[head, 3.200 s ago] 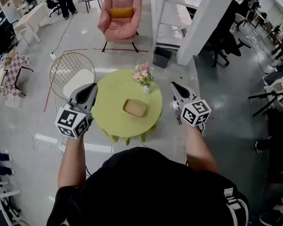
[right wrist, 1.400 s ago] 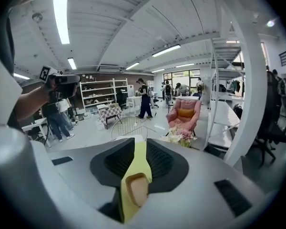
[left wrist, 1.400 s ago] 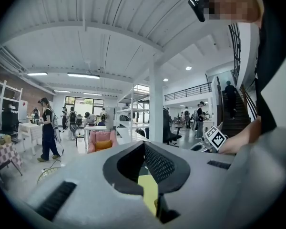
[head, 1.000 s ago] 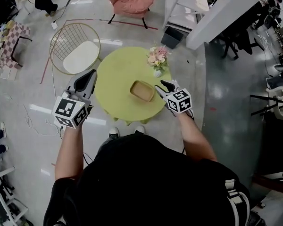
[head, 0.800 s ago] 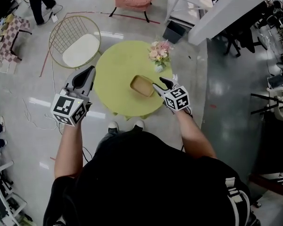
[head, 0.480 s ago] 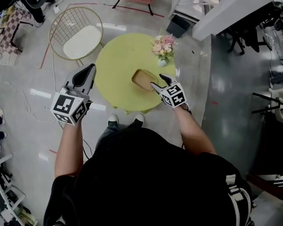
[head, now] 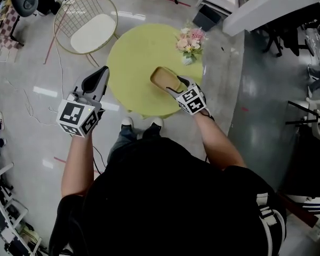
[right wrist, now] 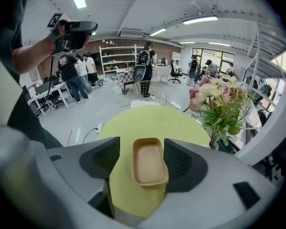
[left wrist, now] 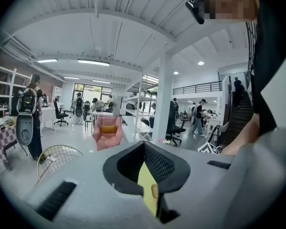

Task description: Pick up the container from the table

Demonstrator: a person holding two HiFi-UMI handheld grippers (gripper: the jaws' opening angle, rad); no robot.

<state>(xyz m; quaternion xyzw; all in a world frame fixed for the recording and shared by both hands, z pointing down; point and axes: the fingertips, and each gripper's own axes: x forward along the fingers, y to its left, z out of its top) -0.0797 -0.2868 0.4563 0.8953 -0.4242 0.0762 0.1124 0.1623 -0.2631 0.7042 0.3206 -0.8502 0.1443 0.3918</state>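
A tan oblong container (head: 164, 77) lies on the round yellow-green table (head: 130, 57), right of its middle. My right gripper (head: 174, 85) reaches over the table's near edge to the container's near end. In the right gripper view the container (right wrist: 149, 162) stands between the jaws of the right gripper (right wrist: 143, 162). The jaws have just been opening and stand wide; the right pad (right wrist: 180, 159) is close to the rim, and table shows on the left side. My left gripper (head: 102, 72) hangs beside the table's left edge with nothing in it. In its own view the left gripper (left wrist: 145, 149) has its tips together.
A small vase of pink flowers (head: 189, 41) stands on the table just beyond the container, and shows as flowers (right wrist: 219, 106) at the right. A gold wire chair (head: 88, 20) stands far left of the table. A dark bin (head: 207, 18) and a white column lie beyond. People stand in the background.
My right gripper has come down and forward over the table edge, and its jaws now flank the container. The left gripper has sunk a little beside the table.
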